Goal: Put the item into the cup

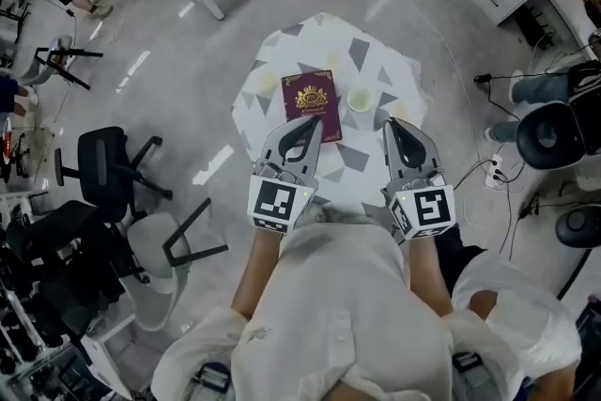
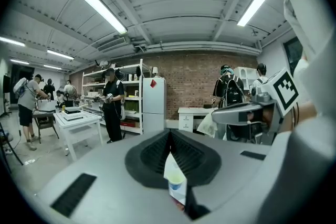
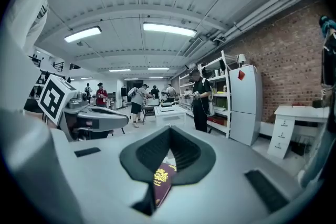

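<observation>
Left gripper [image 1: 308, 121] overlaps passport [image 1: 310, 94] — cup [image 1: 360, 99] beside.

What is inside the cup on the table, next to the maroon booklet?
In the head view the cup shows only a pale, plain interior, with nothing distinct in it. Its bottom is too small to check closely. The maroon booklet lies outside, beside it.

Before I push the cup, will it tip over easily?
The cup looks small and pale, probably light, so it may slide on the table. It stands upright, so a push near its rim might tip it.
</observation>
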Demonstrator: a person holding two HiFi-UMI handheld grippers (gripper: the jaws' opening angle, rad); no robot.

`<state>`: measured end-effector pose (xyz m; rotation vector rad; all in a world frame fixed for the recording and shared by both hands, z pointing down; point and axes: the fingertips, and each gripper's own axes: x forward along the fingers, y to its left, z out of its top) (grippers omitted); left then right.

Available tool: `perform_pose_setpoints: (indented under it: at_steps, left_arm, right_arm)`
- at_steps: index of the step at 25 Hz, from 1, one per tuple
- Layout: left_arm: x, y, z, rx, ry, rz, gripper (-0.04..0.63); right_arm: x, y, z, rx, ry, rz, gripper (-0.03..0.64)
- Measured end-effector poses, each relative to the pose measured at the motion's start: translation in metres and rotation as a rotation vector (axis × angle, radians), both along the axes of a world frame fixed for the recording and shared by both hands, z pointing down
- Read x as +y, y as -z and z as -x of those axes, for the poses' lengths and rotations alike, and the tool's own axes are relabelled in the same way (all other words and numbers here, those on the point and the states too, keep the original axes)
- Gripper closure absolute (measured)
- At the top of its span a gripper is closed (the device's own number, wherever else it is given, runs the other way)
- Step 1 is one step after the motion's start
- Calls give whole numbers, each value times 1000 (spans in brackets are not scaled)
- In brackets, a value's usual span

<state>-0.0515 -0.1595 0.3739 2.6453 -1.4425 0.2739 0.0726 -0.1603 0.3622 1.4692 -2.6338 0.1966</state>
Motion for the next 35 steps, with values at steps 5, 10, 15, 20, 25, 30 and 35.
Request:
perform_pose_setpoints:
  at_steps: [5,10,15,20,25,30,35]
  left_arm:
    - [-23,-11,-13,-20,32,36,581]
    - [-38,-21,-28,-50,48,64,581]
    - [-48,-37,-37,-63,63,100,581]
    - [-55,-52,-44,-72,68,131,581]
    - [-63,-67,-48,-79,64,159,581]
    - [-69,-87,-51,-78,56,191,581]
    - [-75,-105,-51,-74,35,222,581]
  right_arm:
    - [-27,-14,-7,-24,38,28,611]
    - [-44,-29,-13,-46,85,61,612]
    - [-59,-47,-22,-54,101,99,611]
    - [-66,-63,-28,-64,102,136,612]
    - [-69,-82,-30,-60,106,175,612]
    - [-73,-99,-29,-46,106,207,611]
    - [-76,-118,-25,-28,100,242,611]
